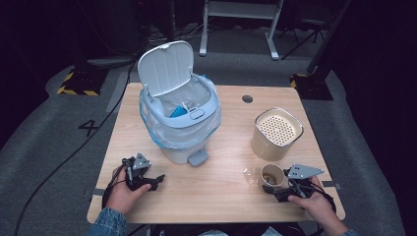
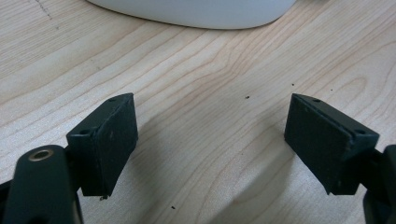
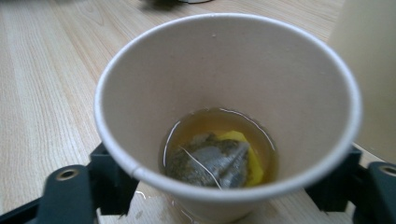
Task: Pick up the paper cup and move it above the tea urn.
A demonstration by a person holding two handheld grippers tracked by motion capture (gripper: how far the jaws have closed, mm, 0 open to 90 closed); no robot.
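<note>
The right gripper (image 1: 275, 189) had its black jaws clasped around a white paper cup (image 3: 229, 112), which stood on the pale wooden table (image 1: 221, 187) just in front of a beige perforated-top canister (image 1: 276, 133) and held amber liquid with a soaked tea bag (image 3: 217, 161). The left gripper (image 2: 210, 140) rested spread apart and empty on the tabletop, near the base of the white pedal bin (image 1: 179, 110) with its lid up.

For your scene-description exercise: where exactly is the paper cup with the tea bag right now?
In the high view, the paper cup stands near the table's front right, between the right gripper's jaws, just in front of the beige perforated canister.
</note>
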